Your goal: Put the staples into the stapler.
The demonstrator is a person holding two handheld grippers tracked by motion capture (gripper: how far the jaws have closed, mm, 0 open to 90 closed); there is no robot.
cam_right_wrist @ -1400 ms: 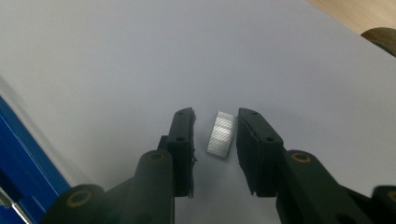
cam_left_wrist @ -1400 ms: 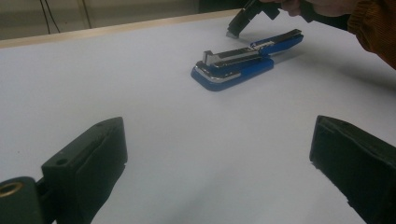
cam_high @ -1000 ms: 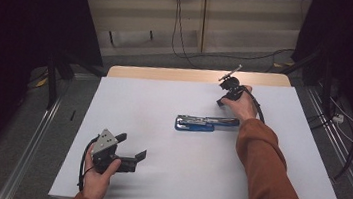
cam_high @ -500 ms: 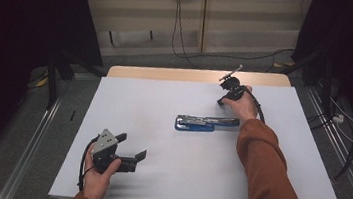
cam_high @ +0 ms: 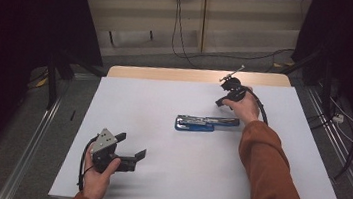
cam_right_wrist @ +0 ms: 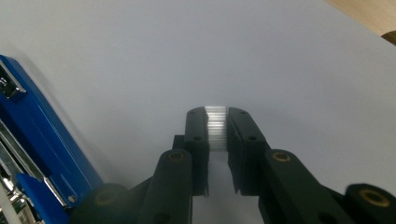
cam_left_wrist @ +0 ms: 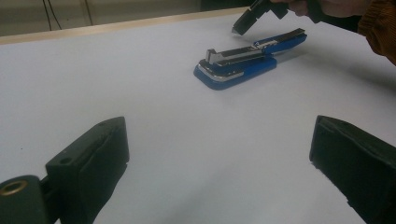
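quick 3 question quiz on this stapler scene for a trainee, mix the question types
1. True or false: the blue stapler lies opened out flat on the white table.
2. What does the right tool hold between its tips? A) a strip of staples B) a pen C) nothing
3. Fill in: the left tool stands ____, with nothing between its pads.

Key:
1. True; its silver magazine is exposed in the left gripper view.
2. A; the strip of staples is pinched between the tips, just above the table and beside the stapler.
3. Open; it rests near the front left of the table, apart from the stapler.
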